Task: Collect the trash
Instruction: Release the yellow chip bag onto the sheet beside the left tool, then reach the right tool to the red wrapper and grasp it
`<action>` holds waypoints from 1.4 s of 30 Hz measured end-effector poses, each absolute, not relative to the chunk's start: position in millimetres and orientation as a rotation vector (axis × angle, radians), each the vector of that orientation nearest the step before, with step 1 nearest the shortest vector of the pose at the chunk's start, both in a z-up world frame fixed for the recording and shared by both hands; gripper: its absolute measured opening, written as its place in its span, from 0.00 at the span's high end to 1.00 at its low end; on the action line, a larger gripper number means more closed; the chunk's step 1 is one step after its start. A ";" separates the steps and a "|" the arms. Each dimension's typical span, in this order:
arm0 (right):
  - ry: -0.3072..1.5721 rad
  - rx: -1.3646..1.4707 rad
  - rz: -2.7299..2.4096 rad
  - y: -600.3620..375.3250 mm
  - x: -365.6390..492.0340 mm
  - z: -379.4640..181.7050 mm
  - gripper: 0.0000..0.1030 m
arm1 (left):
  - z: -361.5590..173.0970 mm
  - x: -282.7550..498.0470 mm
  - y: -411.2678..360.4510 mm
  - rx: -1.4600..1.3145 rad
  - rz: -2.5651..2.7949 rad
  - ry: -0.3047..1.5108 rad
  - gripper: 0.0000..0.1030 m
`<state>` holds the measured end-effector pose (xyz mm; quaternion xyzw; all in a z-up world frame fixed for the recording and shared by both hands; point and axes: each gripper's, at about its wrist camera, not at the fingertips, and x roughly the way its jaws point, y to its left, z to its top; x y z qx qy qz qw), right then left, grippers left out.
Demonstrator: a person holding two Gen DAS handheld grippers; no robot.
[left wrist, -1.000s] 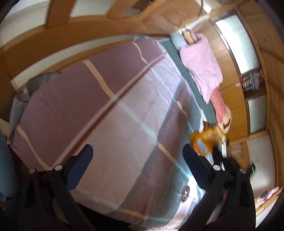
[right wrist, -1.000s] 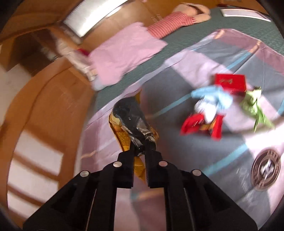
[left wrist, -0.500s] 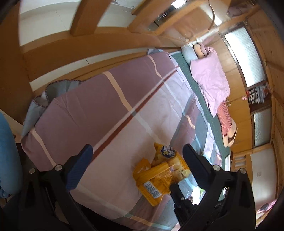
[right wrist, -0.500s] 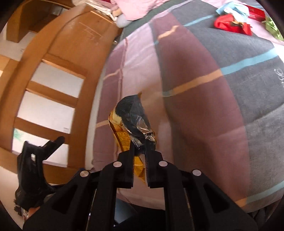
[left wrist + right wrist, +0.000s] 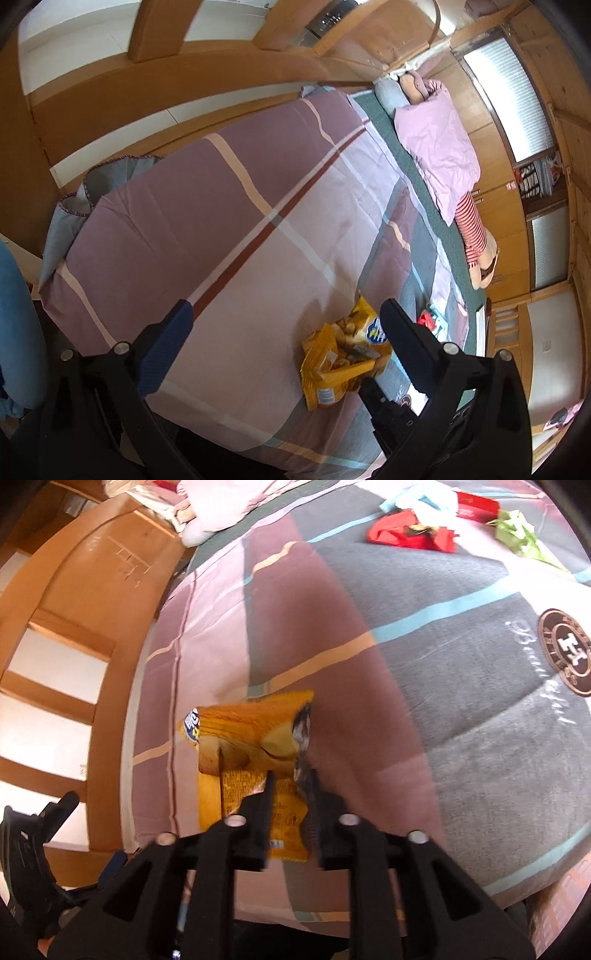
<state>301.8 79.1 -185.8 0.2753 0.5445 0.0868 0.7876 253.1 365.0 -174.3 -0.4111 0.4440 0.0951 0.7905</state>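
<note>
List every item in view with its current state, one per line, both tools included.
Left tool: open, holding nothing, above the bed.
Right tool: open, fingers either side of the snack bag's edge.
Yellow snack bag: torn open, crumpled, lying on the quilt.
Quilt: spread flat over the bed.
Red wrapper: crumpled, lying on the quilt.
Green wrapper: crumpled, lying on the quilt.
Pink pillow: lying flat.

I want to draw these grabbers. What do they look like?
Both are black plastic with silver round bolts. The left gripper has two long arms ending in dark blue ribbed pads. The right gripper has two thin, flat black fingers on angular frames with triangular holes.
</note>
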 end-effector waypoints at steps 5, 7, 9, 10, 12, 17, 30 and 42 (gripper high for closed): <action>1.116 0.614 0.096 64.5 300.0 -179.5 0.46 | -178.1 258.5 356.5 -0.849 0.173 1.000 0.03; 1.083 0.628 0.052 57.1 297.9 -174.9 0.45 | -180.2 260.6 351.8 -0.832 0.158 1.019 0.03; 1.039 0.637 -0.003 47.9 295.1 -169.6 0.43 | -181.6 260.8 347.8 -0.820 0.150 1.033 0.03; 1.024 0.636 -0.022 44.8 293.9 -167.2 0.42 | -182.2 261.4 346.3 -0.815 0.146 1.038 0.03; 0.987 0.632 -0.062 38.0 291.3 -161.7 0.42 | -183.6 262.6 343.8 -0.805 0.138 1.051 0.03; 0.954 0.622 -0.113 28.6 289.5 -157.9 0.34 | -186.4 264.5 338.6 -0.786 0.127 1.076 0.03; 0.996 0.638 -0.121 24.4 292.8 -166.5 0.34 | -194.6 267.5 332.1 -0.773 0.117 1.118 0.03; 0.996 0.626 -0.140 23.4 294.6 -166.2 0.33 | -198.3 270.0 328.6 -0.772 0.107 1.134 0.03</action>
